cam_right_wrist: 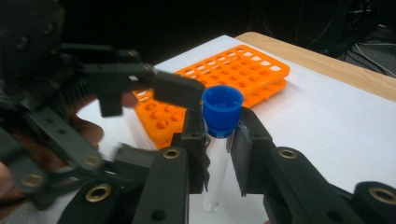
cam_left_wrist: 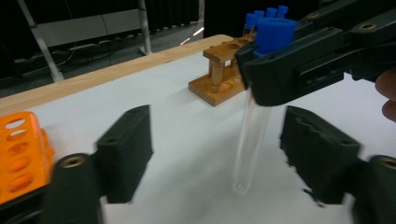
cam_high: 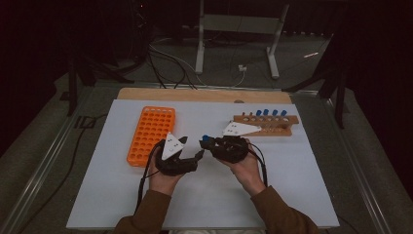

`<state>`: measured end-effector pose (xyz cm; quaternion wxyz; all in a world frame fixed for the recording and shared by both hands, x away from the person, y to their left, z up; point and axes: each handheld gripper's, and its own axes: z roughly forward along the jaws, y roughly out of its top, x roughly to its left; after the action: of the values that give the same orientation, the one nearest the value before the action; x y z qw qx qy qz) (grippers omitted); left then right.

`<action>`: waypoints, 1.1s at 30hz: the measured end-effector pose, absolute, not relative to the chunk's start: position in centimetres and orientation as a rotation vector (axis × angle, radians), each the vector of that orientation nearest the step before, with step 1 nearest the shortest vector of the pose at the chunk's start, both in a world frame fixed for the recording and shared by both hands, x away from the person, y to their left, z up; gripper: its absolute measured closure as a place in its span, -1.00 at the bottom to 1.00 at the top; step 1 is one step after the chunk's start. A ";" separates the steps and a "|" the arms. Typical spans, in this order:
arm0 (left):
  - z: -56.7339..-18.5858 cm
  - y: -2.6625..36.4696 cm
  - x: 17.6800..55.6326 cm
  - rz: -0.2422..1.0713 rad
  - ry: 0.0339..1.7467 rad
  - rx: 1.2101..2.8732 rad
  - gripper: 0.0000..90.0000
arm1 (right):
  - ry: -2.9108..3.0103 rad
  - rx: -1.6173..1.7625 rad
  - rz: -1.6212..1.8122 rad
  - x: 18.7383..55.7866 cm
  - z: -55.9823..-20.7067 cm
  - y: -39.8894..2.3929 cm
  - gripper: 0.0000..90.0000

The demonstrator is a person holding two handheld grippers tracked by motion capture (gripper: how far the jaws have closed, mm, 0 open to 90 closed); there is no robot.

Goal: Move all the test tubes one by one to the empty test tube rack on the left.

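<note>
Fingers (cam_right_wrist: 243, 140) of the right gripper (cam_right_wrist: 219, 140) clamp the blue-capped tube (cam_left_wrist: 252, 140); left gripper (cam_left_wrist: 217, 158) fingers straddle it half-open. An off-centre squeeze could tilt or drop it.

I see brown sleeves (cam_high: 151, 214) on both forearms. My left gripper (cam_high: 200, 153) and right gripper (cam_high: 202, 142) are matte black, each topped by a grey three-cornered plate (cam_high: 171, 145) with small dark marks. A black cable (cam_high: 144, 178) trails from each. Close up, the jaws are blocky black pads on linked bars, pinned with brass-coloured rivets (cam_right_wrist: 97, 192).
</note>
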<state>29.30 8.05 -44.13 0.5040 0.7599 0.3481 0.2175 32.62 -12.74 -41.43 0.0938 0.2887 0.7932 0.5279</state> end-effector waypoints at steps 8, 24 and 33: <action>-44.4 7.6 29.4 0.472 0.788 1.854 0.48 | 2.367 0.840 1.594 32.3 -41.3 -12.1 0.70; -44.9 9.3 29.8 0.495 0.818 1.846 0.73 | 2.331 0.856 1.632 32.3 -40.8 -13.7 -0.34; -44.8 12.0 29.5 0.521 0.857 1.794 0.73 | 2.240 0.902 1.489 32.3 -41.3 -16.6 -0.93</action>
<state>29.50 12.00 -44.77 0.5166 0.7474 0.3569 0.2171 32.33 -16.56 -41.25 0.1519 0.3143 0.7803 0.5189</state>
